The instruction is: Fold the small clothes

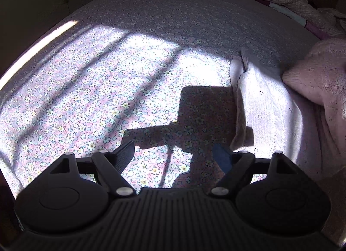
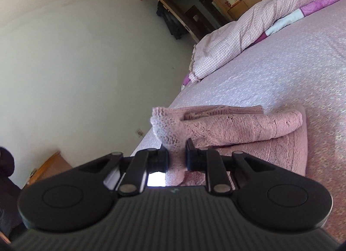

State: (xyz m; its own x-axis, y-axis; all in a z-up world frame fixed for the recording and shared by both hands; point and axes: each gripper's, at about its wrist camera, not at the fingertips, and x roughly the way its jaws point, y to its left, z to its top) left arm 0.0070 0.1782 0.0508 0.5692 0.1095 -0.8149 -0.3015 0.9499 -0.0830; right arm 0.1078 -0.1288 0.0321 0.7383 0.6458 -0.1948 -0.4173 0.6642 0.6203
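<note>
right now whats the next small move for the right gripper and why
Probably carry the pinched edge further across and lay it down. The right gripper is shut on a fold of the pink knit garment, lifted over the rest on the bed sheet; the left gripper is open, empty.

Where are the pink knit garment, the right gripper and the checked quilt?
pink knit garment (image 2: 237,130): right wrist view, folded body.
right gripper (image 2: 177,153): right wrist view, between fingertips, shut on a knit edge.
checked quilt (image 2: 233,35): right wrist view, bunched middle.
</note>
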